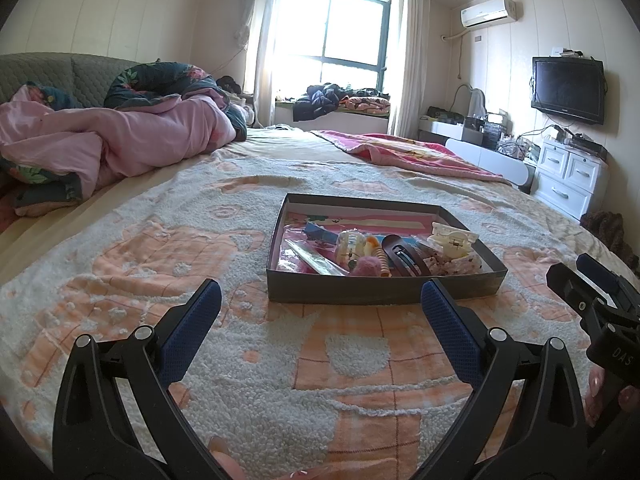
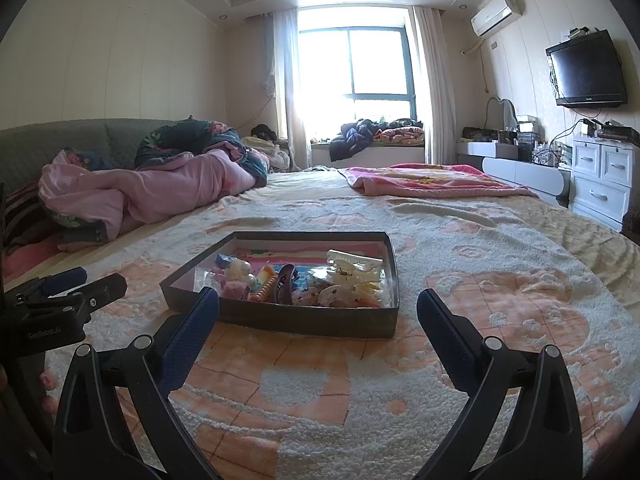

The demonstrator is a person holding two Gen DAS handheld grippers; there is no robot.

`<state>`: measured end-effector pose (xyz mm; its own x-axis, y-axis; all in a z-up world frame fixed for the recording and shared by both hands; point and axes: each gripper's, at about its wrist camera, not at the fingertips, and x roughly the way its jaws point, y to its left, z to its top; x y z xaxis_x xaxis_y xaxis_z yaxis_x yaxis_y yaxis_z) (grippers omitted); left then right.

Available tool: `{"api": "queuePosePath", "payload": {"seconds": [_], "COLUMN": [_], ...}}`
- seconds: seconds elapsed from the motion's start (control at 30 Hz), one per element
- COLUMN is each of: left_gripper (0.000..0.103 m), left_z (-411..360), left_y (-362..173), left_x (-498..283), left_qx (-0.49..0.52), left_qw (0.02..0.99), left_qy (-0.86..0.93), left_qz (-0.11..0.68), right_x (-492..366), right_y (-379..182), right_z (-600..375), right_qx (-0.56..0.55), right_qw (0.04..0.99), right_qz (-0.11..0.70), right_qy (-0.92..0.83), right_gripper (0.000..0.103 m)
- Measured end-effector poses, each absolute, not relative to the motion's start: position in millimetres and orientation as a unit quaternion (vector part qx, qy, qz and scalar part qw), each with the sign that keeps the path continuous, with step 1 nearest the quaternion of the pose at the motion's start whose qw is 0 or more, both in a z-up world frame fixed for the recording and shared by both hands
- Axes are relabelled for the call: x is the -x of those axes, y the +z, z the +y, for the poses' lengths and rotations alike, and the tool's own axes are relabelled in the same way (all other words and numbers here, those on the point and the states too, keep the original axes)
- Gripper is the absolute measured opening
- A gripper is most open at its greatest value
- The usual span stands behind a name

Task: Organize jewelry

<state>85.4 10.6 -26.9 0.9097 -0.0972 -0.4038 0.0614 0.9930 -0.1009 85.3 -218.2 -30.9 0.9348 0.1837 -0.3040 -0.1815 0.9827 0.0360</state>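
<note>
Jewelry tray [image 1: 380, 292], a shallow dark box, lies flat on the bedspread [image 1: 160, 280] at twelve o'clock from the left gripper [image 1: 320, 312], long axis running nine to three. Open blanket surrounds every edge. Inside sit a white claw clip [image 1: 454, 238], a brown snap clip [image 1: 404, 256], and a pink pompom [image 1: 366, 268]. Both the left gripper and right gripper [image 2: 318, 320] gape wide, holding nothing.

Blown-out window [image 1: 344, 28] glare, fisheye vignetting

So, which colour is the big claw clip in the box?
The claw clip is cream white, lying at the right side of the dark box. The right wrist view shows it best.
</note>
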Motion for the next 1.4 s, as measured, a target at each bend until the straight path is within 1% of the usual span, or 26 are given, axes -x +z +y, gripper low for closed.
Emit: {"api": "queuePosePath", "payload": {"seconds": [1.4], "left_gripper": [0.092], "left_z": [13.4], "left_y": [-28.2], "left_x": [-84.5], "left_qx": [0.038], "left_qw": [0.976], "left_qy": [-0.037], "left_qz": [0.213], "right_x": [-84.6], "right_y": [-31.5], "right_z": [-217.6], "right_qx": [-0.005], "right_qw": [0.983], "right_qz": [0.157], "right_qy": [0.09], "right_gripper": [0.096]}}
